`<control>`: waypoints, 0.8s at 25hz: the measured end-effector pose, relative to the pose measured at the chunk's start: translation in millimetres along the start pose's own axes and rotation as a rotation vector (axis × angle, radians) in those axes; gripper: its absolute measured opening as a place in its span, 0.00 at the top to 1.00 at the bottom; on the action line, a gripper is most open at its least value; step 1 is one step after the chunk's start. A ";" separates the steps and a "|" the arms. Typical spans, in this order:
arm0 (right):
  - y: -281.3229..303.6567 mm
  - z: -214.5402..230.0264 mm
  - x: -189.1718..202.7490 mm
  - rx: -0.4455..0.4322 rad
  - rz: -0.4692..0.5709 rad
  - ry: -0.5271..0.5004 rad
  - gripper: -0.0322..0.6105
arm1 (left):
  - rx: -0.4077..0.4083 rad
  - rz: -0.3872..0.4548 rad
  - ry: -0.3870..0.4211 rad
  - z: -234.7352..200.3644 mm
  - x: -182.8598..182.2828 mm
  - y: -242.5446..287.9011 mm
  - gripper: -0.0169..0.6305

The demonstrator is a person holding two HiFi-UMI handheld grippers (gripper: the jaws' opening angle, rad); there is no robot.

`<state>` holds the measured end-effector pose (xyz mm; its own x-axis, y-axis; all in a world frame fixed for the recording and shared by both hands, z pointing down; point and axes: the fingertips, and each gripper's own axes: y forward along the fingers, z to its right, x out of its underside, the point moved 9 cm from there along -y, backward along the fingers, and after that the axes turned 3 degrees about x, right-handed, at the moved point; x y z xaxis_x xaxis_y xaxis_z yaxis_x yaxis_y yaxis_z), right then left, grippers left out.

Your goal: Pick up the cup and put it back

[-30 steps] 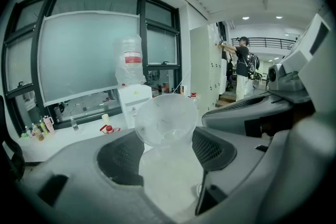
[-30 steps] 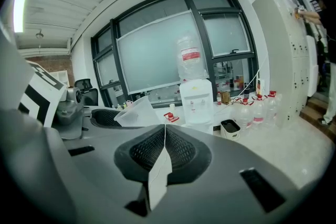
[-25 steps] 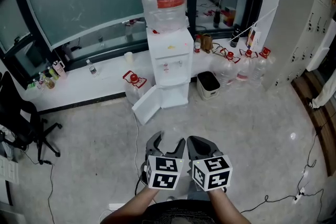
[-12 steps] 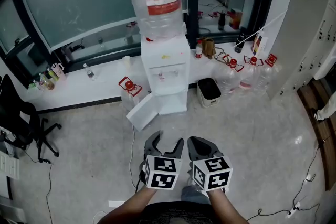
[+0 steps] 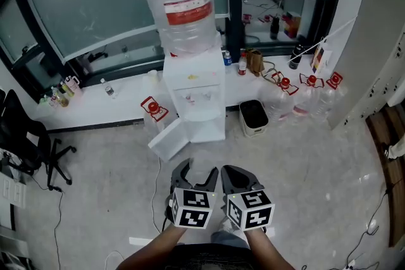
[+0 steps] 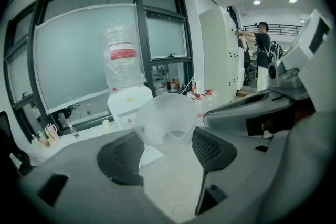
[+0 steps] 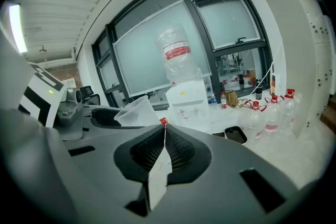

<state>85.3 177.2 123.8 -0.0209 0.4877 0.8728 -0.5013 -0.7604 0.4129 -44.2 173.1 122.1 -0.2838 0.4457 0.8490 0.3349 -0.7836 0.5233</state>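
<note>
Between my left gripper jaws, clear cup pinched, held above floor. Right gripper pressed together, empty. Carry step, I judge; next, walk to water dispenser, set cup back upright.

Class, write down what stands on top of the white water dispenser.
A large clear bottle with a red label stands upside down on the dispenser. Its neck is hidden in the dispenser's top.
</note>
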 end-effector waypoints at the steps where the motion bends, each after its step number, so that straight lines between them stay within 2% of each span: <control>1: 1.1 5.1 -1.9 -0.007 -0.001 0.000 0.92 | -0.007 -0.001 -0.001 2.0 -2.6 3.1 0.53; 8: 9.5 24.1 -8.6 -0.038 -0.002 0.003 0.92 | -0.047 -0.010 -0.004 6.1 -11.0 16.0 0.53; 20: 35.5 40.1 -17.9 -0.029 -0.019 -0.012 0.92 | -0.034 -0.008 -0.016 -4.3 -20.2 47.6 0.53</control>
<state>102.5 124.3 133.3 -0.0011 0.4968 0.8678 -0.5263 -0.7382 0.4220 -26.4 124.9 129.5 -0.2721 0.4587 0.8459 0.3017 -0.7940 0.5277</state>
